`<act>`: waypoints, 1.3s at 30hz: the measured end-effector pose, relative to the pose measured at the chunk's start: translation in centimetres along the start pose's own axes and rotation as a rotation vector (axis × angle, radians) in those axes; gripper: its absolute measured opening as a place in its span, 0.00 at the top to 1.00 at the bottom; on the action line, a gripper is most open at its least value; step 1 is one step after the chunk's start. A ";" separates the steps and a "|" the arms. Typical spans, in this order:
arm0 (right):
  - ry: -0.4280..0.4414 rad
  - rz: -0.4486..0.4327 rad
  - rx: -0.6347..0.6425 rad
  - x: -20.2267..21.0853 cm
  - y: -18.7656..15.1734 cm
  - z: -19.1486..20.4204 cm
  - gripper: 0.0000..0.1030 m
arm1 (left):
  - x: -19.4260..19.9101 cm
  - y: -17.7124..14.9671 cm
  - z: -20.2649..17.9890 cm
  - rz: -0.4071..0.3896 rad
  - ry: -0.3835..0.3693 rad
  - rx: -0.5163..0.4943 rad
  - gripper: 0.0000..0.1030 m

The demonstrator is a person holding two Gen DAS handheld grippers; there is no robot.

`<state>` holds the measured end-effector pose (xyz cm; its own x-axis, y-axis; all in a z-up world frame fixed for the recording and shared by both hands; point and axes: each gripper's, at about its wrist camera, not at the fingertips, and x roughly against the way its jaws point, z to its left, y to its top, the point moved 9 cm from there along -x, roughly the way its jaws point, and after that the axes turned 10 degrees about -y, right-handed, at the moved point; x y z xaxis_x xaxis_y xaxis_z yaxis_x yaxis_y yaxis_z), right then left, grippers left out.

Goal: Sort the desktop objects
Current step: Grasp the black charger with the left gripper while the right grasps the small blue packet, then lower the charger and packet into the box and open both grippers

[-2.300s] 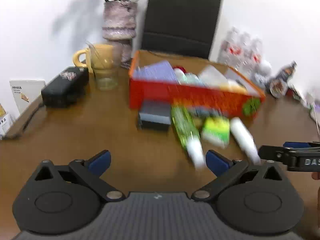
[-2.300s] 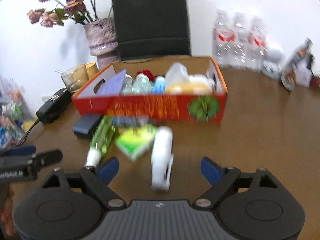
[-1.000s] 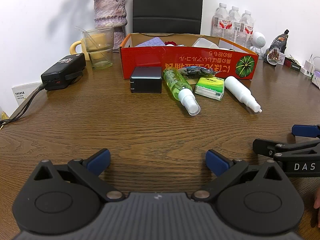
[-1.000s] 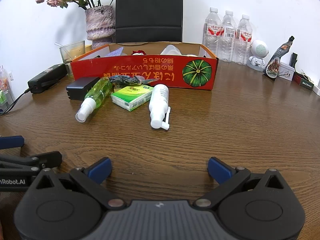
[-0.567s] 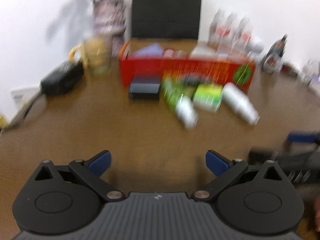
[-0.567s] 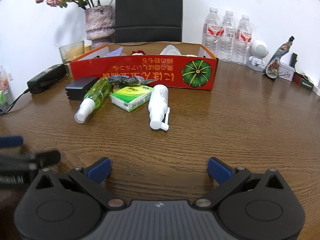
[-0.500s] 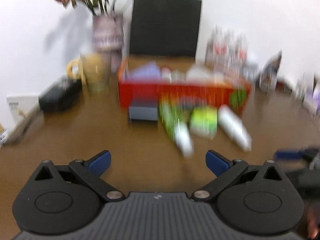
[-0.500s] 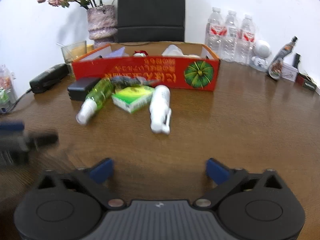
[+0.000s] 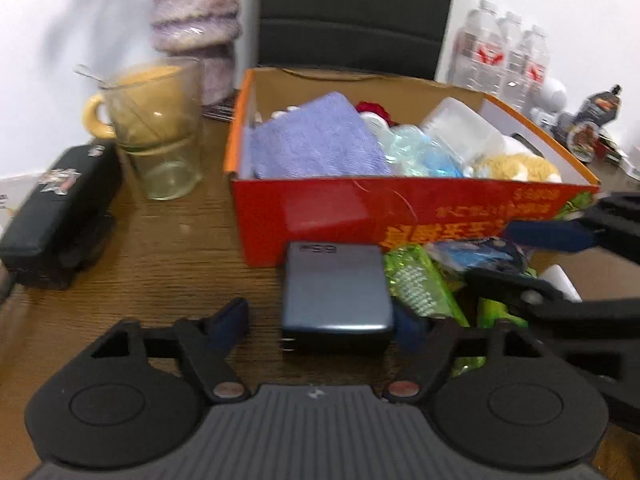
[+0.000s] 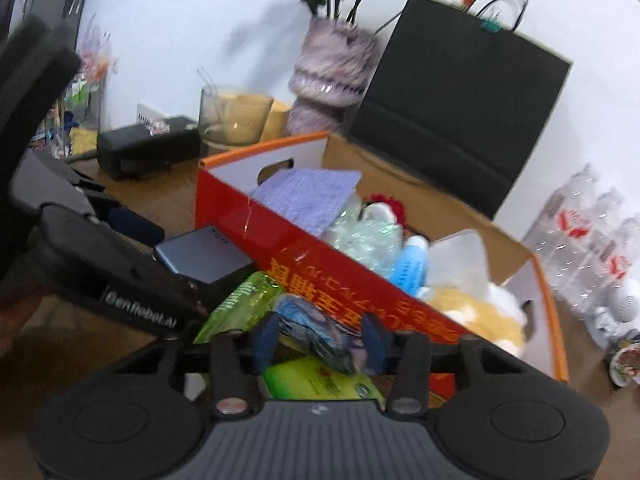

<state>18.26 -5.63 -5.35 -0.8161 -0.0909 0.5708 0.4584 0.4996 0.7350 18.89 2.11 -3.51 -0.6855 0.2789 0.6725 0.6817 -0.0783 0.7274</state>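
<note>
Two grippers work the pile beside the red box (image 9: 320, 216): left gripper (image 9: 322, 322) spread around the charger brick (image 9: 334, 292), right gripper (image 10: 318, 338) closing around the dark packet (image 10: 316, 330), presumably for boxing.

A fuzzy purple vase (image 9: 196, 12) stands at the upper left of the left wrist frame, with a black paper bag (image 9: 354, 14) beside it at top centre. A glass cup (image 9: 160, 128) sits in front of a yellow mug (image 9: 96, 118). A black case (image 9: 56, 208) lies at the left edge. Water bottles (image 9: 506, 54) stand at the upper right.
</note>
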 end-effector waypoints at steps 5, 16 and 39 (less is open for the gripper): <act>0.044 0.018 -0.055 -0.2 0.1 -0.1 0.92 | -0.1 -0.7 0.1 0.011 -0.023 -0.005 0.47; -0.072 -0.205 -0.294 6.1 5.0 -12.0 0.93 | 5.2 4.7 -0.4 -0.119 -0.128 0.049 0.47; -0.068 0.154 -0.627 -8.7 2.7 -20.0 0.21 | -5.8 10.1 1.0 0.044 0.020 0.027 0.45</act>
<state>33.64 -20.70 -0.95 -0.7355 0.0070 0.6775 0.6739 -0.0967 0.7325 29.99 0.66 -0.19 -0.6596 0.2569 0.7063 0.7176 -0.0644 0.6935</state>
